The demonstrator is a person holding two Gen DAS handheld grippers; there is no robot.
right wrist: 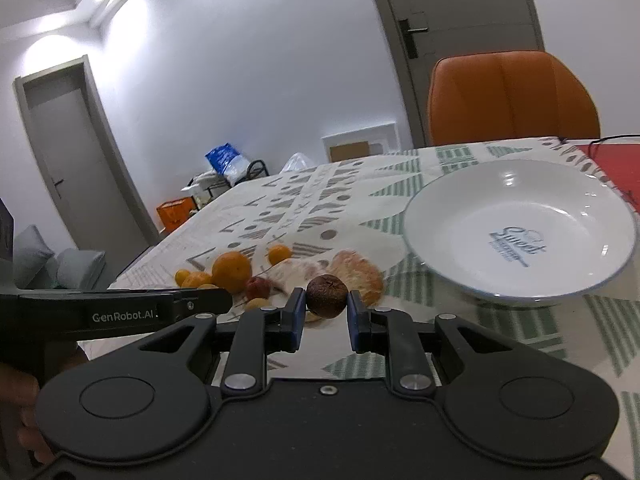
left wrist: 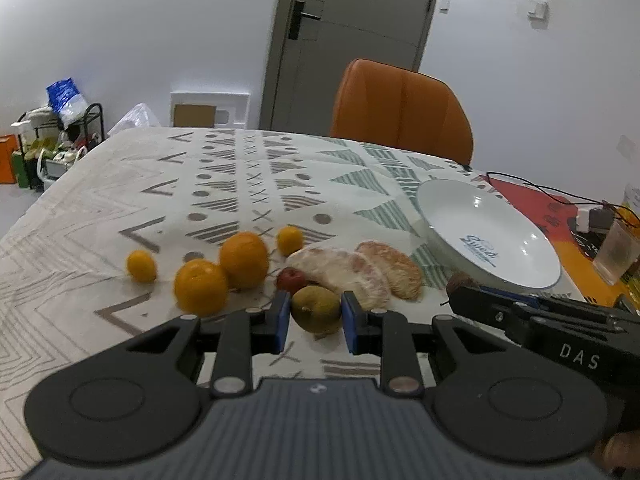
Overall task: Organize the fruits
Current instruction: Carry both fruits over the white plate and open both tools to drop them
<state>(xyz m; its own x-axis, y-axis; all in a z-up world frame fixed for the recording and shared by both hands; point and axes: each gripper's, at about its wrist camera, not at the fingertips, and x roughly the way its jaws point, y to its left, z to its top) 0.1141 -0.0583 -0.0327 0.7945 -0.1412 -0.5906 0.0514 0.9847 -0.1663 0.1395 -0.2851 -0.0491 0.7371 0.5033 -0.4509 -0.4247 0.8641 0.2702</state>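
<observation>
I read the task as barely begun: the white plate on the worktop holds nothing. My right gripper has its jaws set around a dark brown fruit; whether they are clamped on it I cannot tell. My left gripper brackets a green-brown fruit, jaws parted, apparently not touching. Still loose beside the plate: two oranges, two small yellow citrus, a red fruit and the peeled pomelo segments.
</observation>
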